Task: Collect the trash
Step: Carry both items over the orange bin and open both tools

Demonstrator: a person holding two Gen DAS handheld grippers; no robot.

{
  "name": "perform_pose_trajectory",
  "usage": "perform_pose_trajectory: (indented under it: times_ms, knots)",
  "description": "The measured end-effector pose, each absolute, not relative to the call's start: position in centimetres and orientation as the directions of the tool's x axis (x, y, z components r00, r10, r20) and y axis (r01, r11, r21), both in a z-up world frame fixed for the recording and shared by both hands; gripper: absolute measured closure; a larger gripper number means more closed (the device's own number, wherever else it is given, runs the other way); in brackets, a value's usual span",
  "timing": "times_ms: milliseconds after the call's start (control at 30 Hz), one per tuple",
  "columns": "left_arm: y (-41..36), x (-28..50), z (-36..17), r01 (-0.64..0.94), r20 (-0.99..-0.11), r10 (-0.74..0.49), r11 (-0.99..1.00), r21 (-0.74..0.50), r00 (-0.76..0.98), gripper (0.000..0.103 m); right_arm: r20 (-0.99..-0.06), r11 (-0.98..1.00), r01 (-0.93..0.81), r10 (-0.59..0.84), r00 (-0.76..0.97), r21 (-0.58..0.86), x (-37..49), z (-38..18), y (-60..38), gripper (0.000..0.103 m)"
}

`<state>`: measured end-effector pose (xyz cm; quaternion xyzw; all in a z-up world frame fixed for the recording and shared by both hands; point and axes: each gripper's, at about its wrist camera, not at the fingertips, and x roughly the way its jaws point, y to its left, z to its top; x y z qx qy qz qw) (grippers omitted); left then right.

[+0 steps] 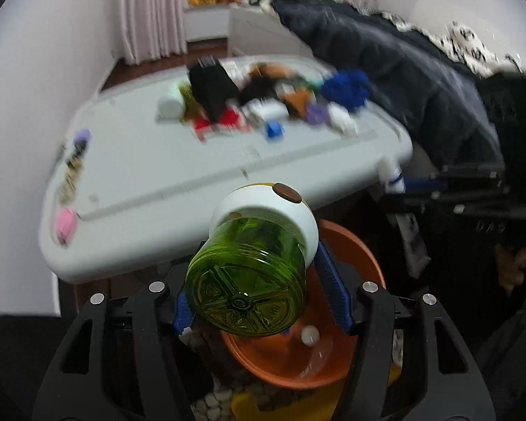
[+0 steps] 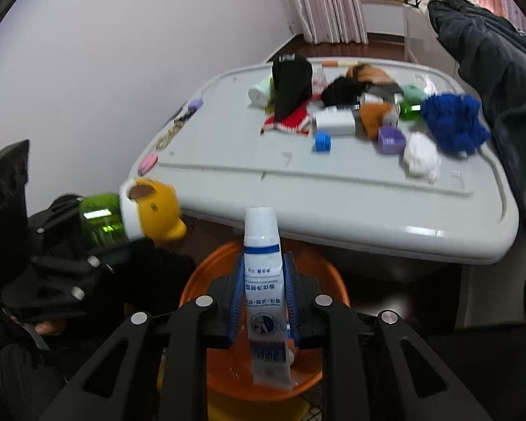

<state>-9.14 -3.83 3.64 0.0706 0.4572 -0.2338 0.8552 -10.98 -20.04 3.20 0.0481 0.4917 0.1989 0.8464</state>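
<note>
Right wrist view has us at the drop: right gripper clamps a tube, left gripper a green bottle, both over the orange bin, so we judge release comes next.

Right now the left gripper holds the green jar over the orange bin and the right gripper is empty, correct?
Not quite. The right gripper is shut on a white tube, as the right wrist view shows. The left gripper does hold the green jar over the orange bin.
</note>
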Motion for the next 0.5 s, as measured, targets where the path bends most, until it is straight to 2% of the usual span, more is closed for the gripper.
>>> perform_pose_trajectory:
  times_ms: [100, 167, 200, 233, 500]
  knots:
    - [-4.5, -9.2, 1.7, 0.470, -0.859, -0.317, 0.877, -0.104, 0.402, 0.044, -0.828, 0.916, -0.283, 0.382, 0.409, 0.283, -11.4, 2.2, -19.7, 0.083]
    - [-4.8, -9.1, 0.6, 0.475, -0.883, -0.301, 0.874, -0.104, 0.361, 0.041, -0.847, 0.920, -0.280, 0.368, 0.384, 0.274, -11.3, 1.3, -19.4, 0.067]
    - [-5.0, -9.0, 0.2, 0.477, -0.889, -0.296, 0.873, -0.103, 0.349, 0.032, -0.855, 0.927, -0.271, 0.350, 0.383, 0.258, -11.3, 0.8, -19.3, 0.047]
    - [-5.0, -8.9, 0.0, 0.478, -0.892, -0.294, 0.873, -0.103, 0.343, 0.027, -0.856, 0.931, -0.265, 0.342, 0.389, 0.251, -11.3, 0.7, -19.4, 0.044]
    - [-4.3, -8.0, 0.4, 0.456, -0.886, -0.295, 0.883, -0.110, 0.358, 0.025, -0.840, 0.947, -0.221, 0.311, 0.446, 0.234, -9.6, 2.2, -21.7, 0.047]
